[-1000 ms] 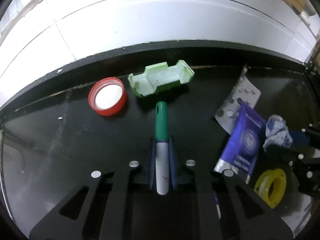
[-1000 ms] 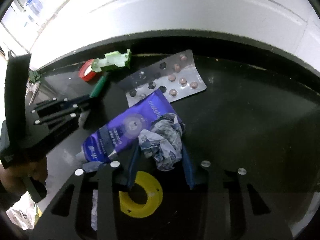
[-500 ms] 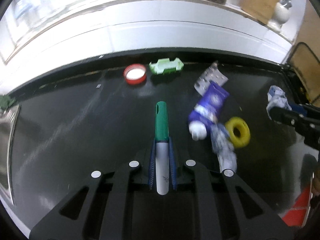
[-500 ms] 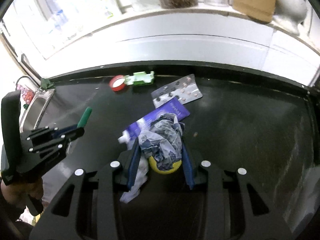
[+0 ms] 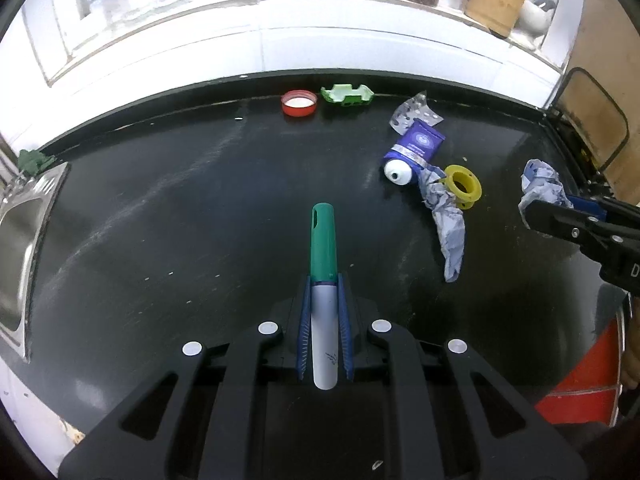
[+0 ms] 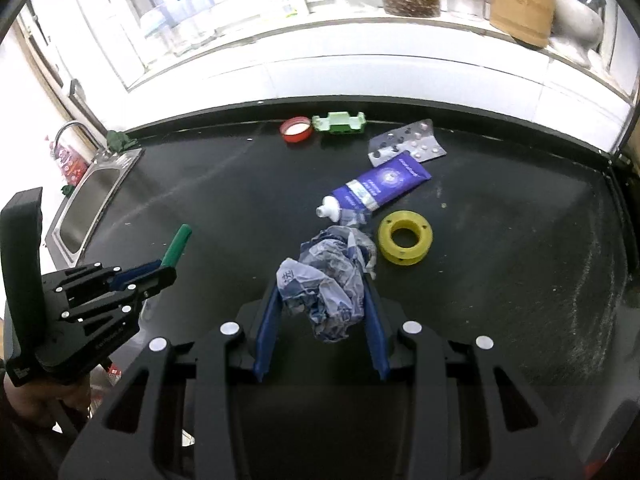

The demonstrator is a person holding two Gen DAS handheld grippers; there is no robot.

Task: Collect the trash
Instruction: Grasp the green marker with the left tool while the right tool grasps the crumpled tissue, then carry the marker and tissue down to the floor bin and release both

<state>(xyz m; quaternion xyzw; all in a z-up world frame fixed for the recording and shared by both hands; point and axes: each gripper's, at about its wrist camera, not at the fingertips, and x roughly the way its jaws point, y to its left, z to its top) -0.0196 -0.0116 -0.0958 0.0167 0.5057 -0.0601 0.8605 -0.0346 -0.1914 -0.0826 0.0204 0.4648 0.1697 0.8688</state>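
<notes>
Two hand-held grippers hover above a black countertop scattered with trash. The left gripper pinches a marker with a green cap and white barrel between its blue fingers; the cap points forward past the fingertips. The right gripper squeezes a crumpled wrapper, blue and white, between its blue fingers.

The yellow ring is the landmark on the counter. Just to its left lies a second crumpled wrapper, touching it. Behind that, a purple tube lies on its side with its white cap toward the left. Behind the tube, a blister pack of pills rests partly under the tube's flat end. Farther back and to the left, near the counter's rear edge, a red lid sits beside a green plastic tray. Well to the left of the ring, a steel sink is set into the counter.
</notes>
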